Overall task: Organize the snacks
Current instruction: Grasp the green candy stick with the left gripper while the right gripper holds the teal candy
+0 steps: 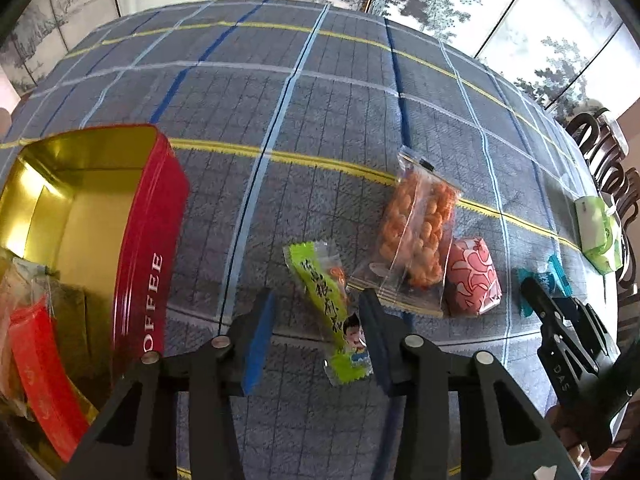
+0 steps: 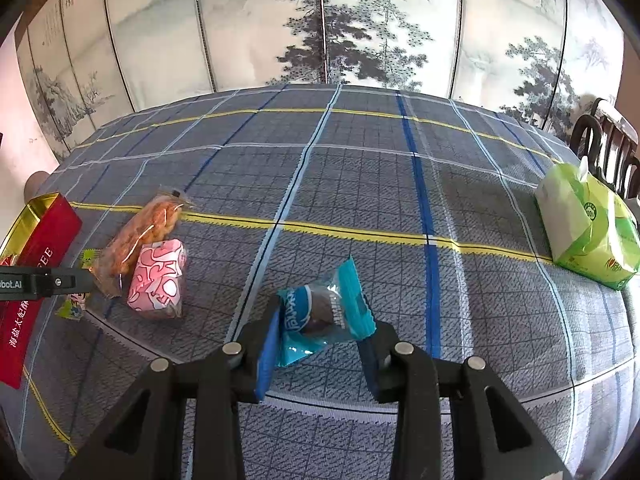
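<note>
While the right gripper point(image 2: 326, 318) grips the blue packet point(image 2: 312, 304), left gripper point(image 1: 316, 296) open around the green packet point(image 1: 326, 304).

Both cameras sit behind their fingers, low over the cloth point(image 1: 320, 120) and close to it. The left one looks steeply down, tin point(image 1: 152, 248) to its left. The right one looks shallower — screen point(image 2: 360, 20) ahead. Both views share the pink pack point(image 1: 474, 278) point(image 2: 158, 280), orange bag point(image 1: 416, 224) point(image 2: 140, 236) and tissues point(image 1: 598, 232) point(image 2: 588, 224).
</note>
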